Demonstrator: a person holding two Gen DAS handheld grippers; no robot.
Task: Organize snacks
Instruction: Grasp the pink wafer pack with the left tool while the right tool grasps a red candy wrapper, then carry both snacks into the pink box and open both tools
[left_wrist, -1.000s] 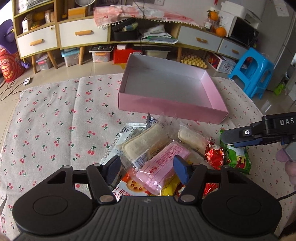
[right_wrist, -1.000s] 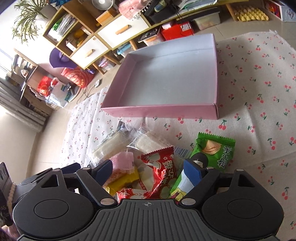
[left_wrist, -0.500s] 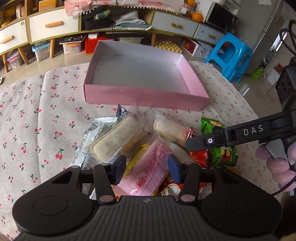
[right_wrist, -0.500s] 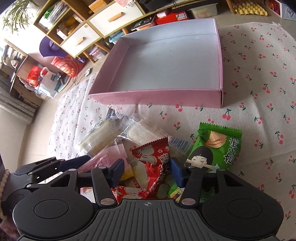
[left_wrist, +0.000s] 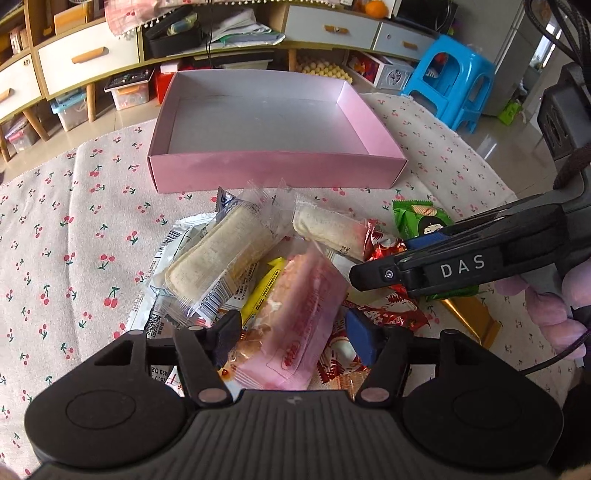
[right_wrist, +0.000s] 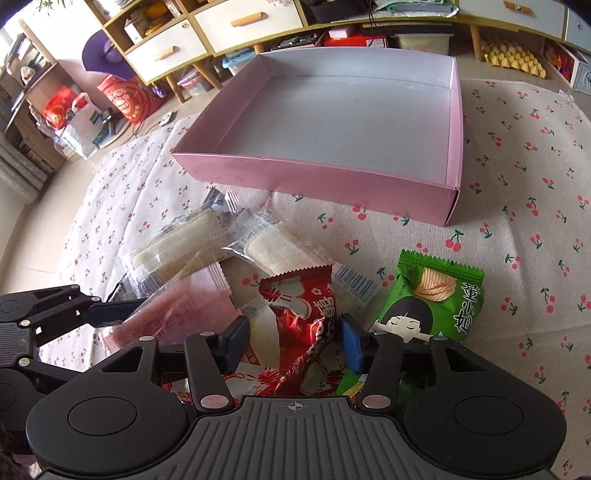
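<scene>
A pile of snack packets lies on the cherry-print cloth in front of an empty pink box (left_wrist: 273, 168) (right_wrist: 317, 173). My left gripper (left_wrist: 291, 332) is shut on a pink packet (left_wrist: 299, 317), which looks blurred and raised off the pile; it also shows in the right wrist view (right_wrist: 177, 306). My right gripper (right_wrist: 293, 338) is shut on a red packet (right_wrist: 299, 325), seen from the left wrist too (left_wrist: 388, 314). A green chip bag (right_wrist: 432, 299) lies just right of it. Two clear-wrapped pale cakes (left_wrist: 218, 262) (left_wrist: 332, 232) lie nearer the box.
The cloth-covered table (left_wrist: 74, 236) drops off at its left and far edges. A blue plastic stool (left_wrist: 450, 81) stands beyond the right corner. Low cabinets with drawers (left_wrist: 88, 59) line the back wall, with storage bins on the floor under them.
Both grippers have narrowed, the left onto the pink packet and the right onto the red packet. The pink packet has tilted up and blurs with motion. The right gripper has moved closer to the left one.
</scene>
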